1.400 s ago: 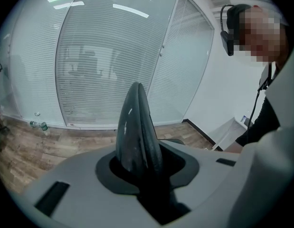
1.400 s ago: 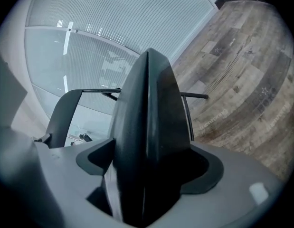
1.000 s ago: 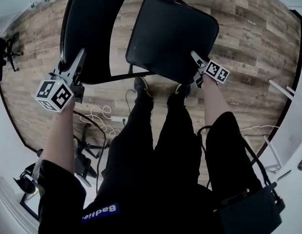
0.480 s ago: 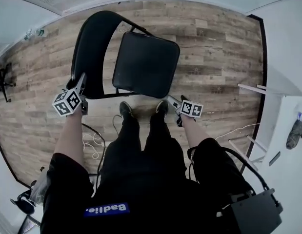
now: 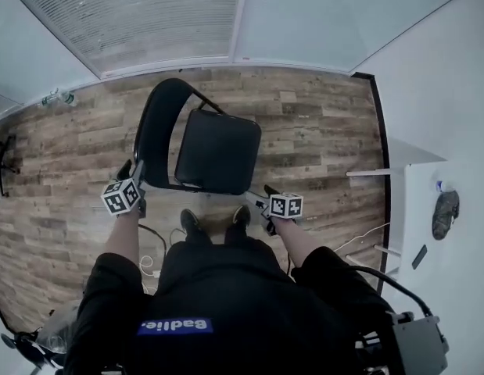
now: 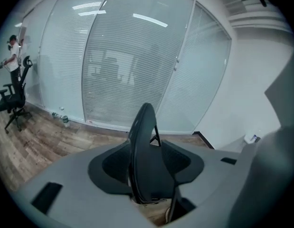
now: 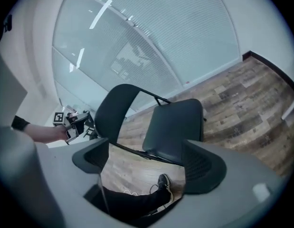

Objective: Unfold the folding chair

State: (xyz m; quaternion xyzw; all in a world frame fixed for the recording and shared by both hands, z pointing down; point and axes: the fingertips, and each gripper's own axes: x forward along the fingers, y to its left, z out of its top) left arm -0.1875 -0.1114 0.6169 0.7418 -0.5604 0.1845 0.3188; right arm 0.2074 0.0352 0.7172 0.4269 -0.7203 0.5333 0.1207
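The left gripper [image 5: 137, 172] is opening its jaws, the backrest [image 6: 143, 160] of the folding chair [image 5: 216, 151] between them; the right gripper [image 5: 261, 201] gapes empty, the seat [image 7: 175, 127] ahead.

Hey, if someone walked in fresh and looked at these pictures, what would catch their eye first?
The black folding chair stands open on the wood floor, right before the person's shoes. Flanking its near side are the left gripper, jaws opening with the backrest edge showing untouched in their gap, and the right gripper, jaws apart and empty. Behind runs a glass wall with blinds.
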